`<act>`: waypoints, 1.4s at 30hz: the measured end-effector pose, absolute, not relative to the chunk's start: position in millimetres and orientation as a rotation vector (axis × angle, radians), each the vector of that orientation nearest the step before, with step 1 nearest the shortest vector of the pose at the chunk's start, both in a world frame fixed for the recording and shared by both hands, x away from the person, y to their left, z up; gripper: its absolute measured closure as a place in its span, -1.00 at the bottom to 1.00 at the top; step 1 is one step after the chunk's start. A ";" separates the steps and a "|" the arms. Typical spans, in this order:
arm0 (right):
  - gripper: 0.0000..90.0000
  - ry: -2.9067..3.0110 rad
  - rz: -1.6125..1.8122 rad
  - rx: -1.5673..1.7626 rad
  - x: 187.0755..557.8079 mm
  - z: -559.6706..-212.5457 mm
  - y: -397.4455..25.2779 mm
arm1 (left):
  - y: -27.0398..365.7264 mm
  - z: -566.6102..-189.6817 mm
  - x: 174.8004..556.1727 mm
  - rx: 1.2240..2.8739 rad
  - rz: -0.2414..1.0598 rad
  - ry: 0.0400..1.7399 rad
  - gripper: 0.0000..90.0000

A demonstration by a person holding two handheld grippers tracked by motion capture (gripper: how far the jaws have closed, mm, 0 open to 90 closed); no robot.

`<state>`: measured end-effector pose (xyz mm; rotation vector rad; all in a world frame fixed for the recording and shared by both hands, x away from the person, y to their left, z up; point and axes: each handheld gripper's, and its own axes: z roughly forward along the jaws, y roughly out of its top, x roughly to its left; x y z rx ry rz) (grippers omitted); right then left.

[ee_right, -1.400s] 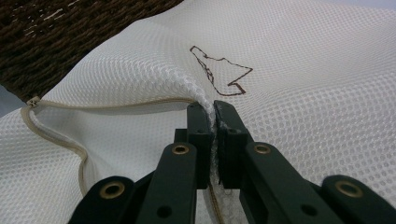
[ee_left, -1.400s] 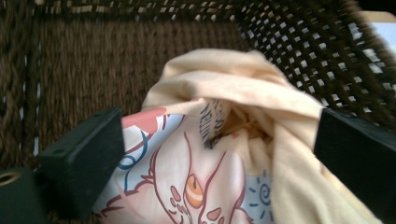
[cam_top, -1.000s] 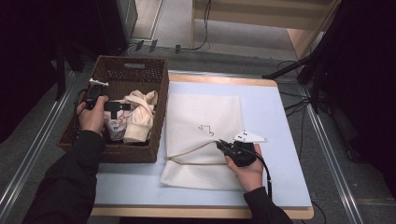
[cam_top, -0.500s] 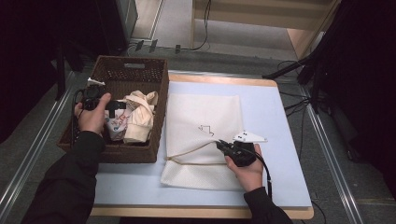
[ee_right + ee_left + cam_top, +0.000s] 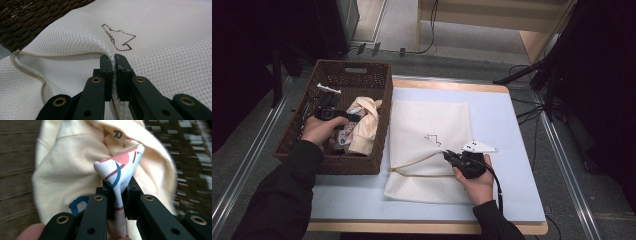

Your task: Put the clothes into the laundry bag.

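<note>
A white mesh laundry bag (image 5: 427, 145) lies flat on the light blue table top, with a small brown outline mark (image 5: 117, 37) and a beige zip edge (image 5: 30, 65). My right gripper (image 5: 451, 158) is shut on a pinched fold of the mesh (image 5: 113, 65) near the zip opening. In the brown wicker basket (image 5: 332, 162) at the left lies a cream garment (image 5: 364, 125). My left gripper (image 5: 343, 118) is shut on a white printed piece of cloth (image 5: 120, 172) with red and blue marks, held against the cream garment (image 5: 72, 162).
The basket's wicker wall (image 5: 37, 20) stands right beside the bag's left edge. The wooden table rim (image 5: 447, 85) runs along the far side. Metal floor rails (image 5: 562, 165) flank the table, and cables (image 5: 522, 75) lie on the floor behind.
My left hand and gripper have shifted slightly inside the basket, with the printed cloth in the jaws. The right gripper stays put on the mesh.
</note>
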<state>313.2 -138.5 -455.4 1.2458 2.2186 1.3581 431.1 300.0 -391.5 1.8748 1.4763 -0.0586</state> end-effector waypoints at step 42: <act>0.90 2.240 1.346 1.250 314.3 -458.7 -135.9 | 232.6 -417.9 441.0 2.441 -0.017 1.494 0.09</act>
